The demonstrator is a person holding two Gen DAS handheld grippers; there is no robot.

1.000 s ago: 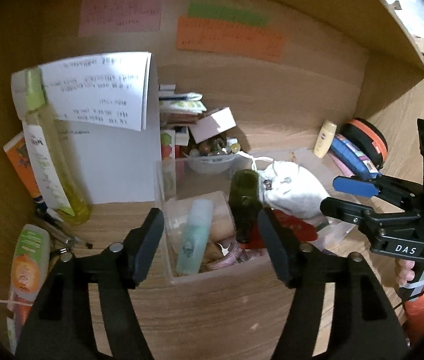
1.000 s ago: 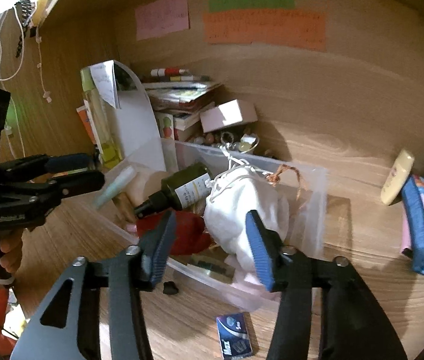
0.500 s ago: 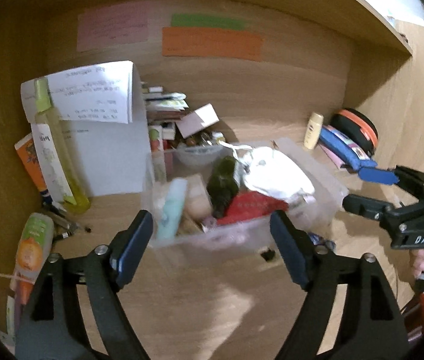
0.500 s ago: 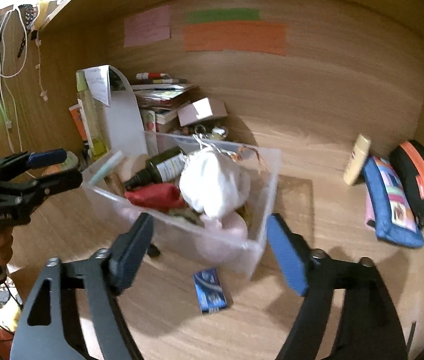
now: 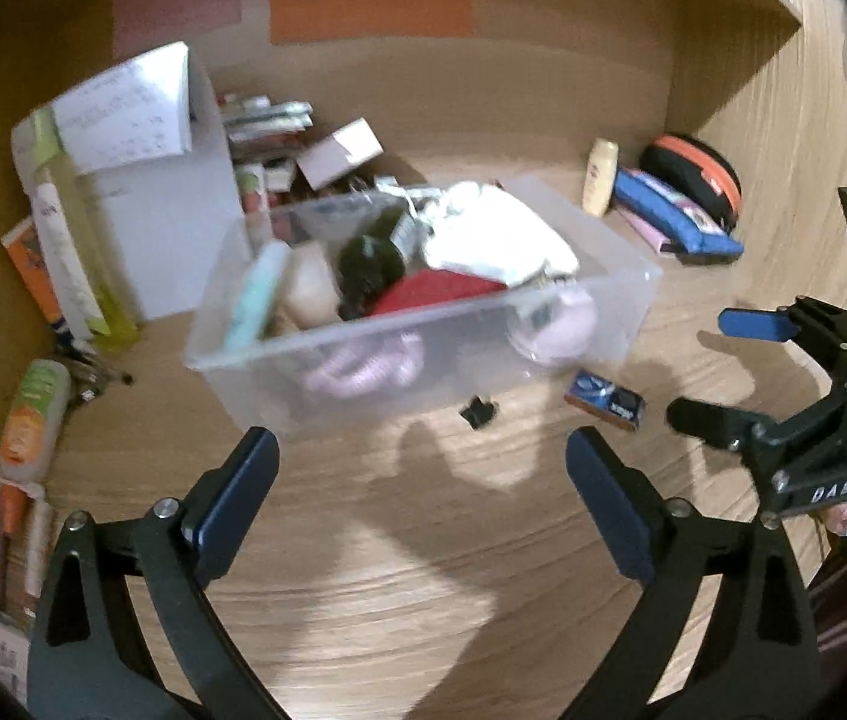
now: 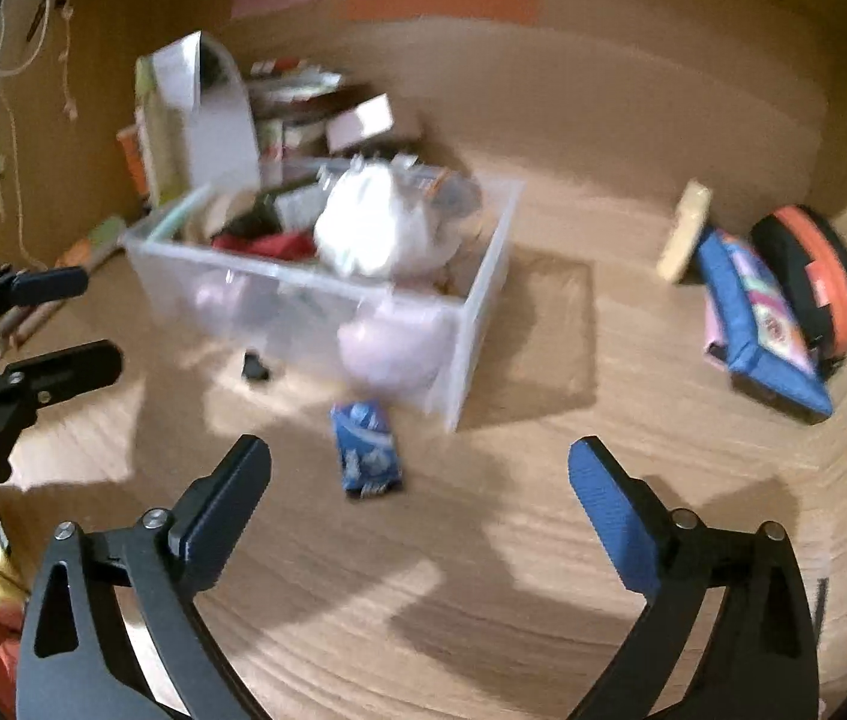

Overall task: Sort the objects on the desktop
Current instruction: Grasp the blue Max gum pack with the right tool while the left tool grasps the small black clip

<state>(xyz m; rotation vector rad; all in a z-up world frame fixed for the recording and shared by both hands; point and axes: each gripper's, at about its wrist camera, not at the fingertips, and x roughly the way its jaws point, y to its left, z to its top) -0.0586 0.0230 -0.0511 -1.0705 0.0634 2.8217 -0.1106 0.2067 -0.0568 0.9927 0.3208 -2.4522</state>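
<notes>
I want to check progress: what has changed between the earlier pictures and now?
Both tongs, left and right, drew back from the clear bin and are opening, nothing between the fingers. The white pouch and dark bottle remain inside the bin. The blue packet stays on the desk.

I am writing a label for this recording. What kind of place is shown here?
Most likely a home desk set in a wooden alcove. Paper notes are stuck on the back wall, books are stacked beneath them, and a pencil case lies near a clear box of small items.
</notes>
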